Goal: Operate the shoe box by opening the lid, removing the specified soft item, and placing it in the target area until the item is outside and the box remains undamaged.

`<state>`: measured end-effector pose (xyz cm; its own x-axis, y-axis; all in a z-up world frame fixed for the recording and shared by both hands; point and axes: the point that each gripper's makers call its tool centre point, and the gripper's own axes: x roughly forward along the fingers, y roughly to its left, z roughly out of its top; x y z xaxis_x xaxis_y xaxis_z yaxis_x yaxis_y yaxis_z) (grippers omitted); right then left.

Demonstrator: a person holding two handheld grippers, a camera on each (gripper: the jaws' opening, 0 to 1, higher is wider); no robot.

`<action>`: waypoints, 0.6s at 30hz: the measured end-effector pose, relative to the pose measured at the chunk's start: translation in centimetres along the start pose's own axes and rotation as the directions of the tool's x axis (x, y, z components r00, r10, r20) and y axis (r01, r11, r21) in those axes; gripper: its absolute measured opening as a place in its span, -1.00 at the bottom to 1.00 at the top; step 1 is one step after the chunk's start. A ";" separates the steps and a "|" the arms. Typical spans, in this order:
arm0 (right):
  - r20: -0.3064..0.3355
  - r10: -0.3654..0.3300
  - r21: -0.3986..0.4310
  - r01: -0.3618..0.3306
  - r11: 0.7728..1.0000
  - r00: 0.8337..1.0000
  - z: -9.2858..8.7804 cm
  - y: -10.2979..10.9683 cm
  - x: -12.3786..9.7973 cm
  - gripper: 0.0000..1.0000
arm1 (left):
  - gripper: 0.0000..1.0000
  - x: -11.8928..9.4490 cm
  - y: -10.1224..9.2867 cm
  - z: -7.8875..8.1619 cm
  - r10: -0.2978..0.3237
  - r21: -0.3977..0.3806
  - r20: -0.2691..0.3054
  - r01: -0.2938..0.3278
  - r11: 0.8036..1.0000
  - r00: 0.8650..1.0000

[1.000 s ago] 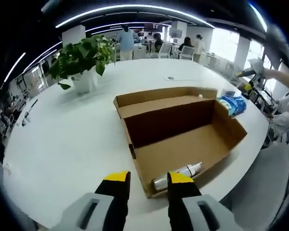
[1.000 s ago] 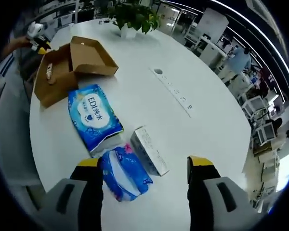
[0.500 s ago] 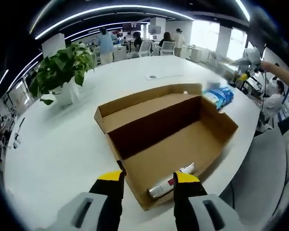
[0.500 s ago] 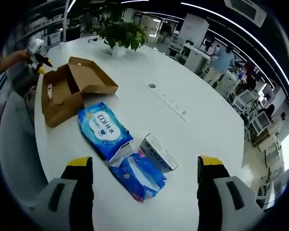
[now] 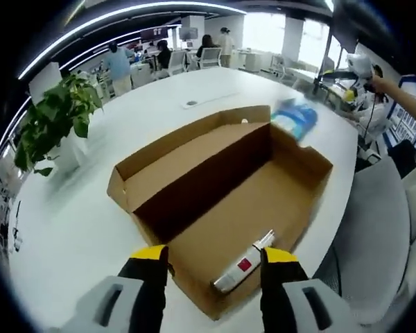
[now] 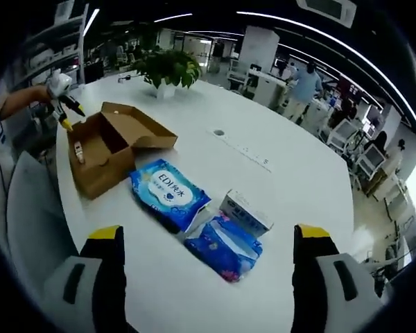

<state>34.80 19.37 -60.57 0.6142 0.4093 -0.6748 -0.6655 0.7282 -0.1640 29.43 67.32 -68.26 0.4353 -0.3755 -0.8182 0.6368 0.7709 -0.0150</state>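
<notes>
The brown cardboard shoe box [image 5: 225,187] lies open on the white table [image 5: 76,229], its lid folded back on the far side. A small silver tube with a red label [image 5: 244,262] lies in the box near its front wall. My left gripper [image 5: 209,258] hangs open just above that front wall, empty. In the right gripper view the same box [image 6: 104,149] sits at the left, and a large blue tissue pack [image 6: 169,194] and a smaller blue pack [image 6: 225,246] lie on the table ahead of my open right gripper [image 6: 211,239].
A small white carton [image 6: 246,211] lies beside the smaller blue pack. A potted plant [image 5: 52,121] stands at the far left of the table. A grey chair [image 5: 381,236] stands by the table's edge. A person's hand holds the other gripper [image 6: 59,94] near the box.
The left camera has come closer over the box and tilted down. The right gripper has drawn back and up from the packs, and its jaws stand wider apart.
</notes>
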 end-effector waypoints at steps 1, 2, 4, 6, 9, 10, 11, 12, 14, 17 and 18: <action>0.004 -0.005 0.004 0.005 1.000 1.000 -0.1 0.3 -0.2 0.92 | 0.15 0.2 0.0 0.1 -0.005 0.006 -0.004 0.005 1.000 1.000; 0.004 -0.006 0.006 0.006 1.000 1.000 -0.2 0.3 -0.2 0.92 | 0.16 0.4 0.0 0.3 -0.015 0.015 -0.009 0.015 1.000 1.000; 0.013 -0.005 0.017 0.005 1.000 1.000 -0.3 0.9 -0.6 0.92 | 0.18 0.8 -0.2 0.5 -0.032 0.029 -0.020 0.033 0.999 0.999; 0.024 -0.009 0.026 0.008 1.000 1.000 -0.4 1.6 -0.9 0.92 | 0.20 1.1 -0.3 0.6 -0.049 0.043 -0.033 0.050 0.998 0.998; 0.032 -0.013 0.034 0.012 0.999 0.999 -0.6 2.3 -1.3 0.92 | 0.24 1.7 -0.4 0.8 -0.075 0.071 -0.052 0.078 0.994 0.996; 0.036 -0.012 0.041 0.011 0.999 0.999 -0.7 2.7 -1.4 0.92 | 0.25 1.8 -0.4 0.8 -0.079 0.077 -0.059 0.084 0.993 0.995; 0.037 -0.011 0.043 0.010 0.999 0.999 -0.8 2.9 -1.5 0.92 | 0.26 2.0 -0.4 0.8 -0.084 0.087 -0.065 0.090 0.992 0.994; 0.036 -0.015 0.050 0.013 0.999 0.999 -1.0 3.3 -1.7 0.92 | 0.27 2.0 -0.7 1.0 -0.095 0.108 -0.071 0.103 0.989 0.993; 0.039 -0.017 0.053 0.015 0.998 0.999 -1.2 3.8 -1.9 0.92 | 0.29 2.3 -0.7 1.0 -0.108 0.125 -0.084 0.118 0.985 0.991; 0.050 -0.017 0.077 0.013 0.997 0.999 -1.4 4.8 -2.3 0.92 | 0.32 2.8 -0.8 1.1 -0.127 0.147 -0.105 0.142 0.979 0.986; 0.051 -0.019 0.079 0.015 0.997 0.999 -1.5 5.0 -2.3 0.92 | 0.34 2.9 -0.9 1.1 -0.136 0.165 -0.115 0.154 0.974 0.984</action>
<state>29.43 21.22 -60.89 0.6474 0.4232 -0.6338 -0.6209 0.7752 -0.1167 30.77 64.96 -70.01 0.2681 -0.4154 -0.8692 0.7928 0.6078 -0.0459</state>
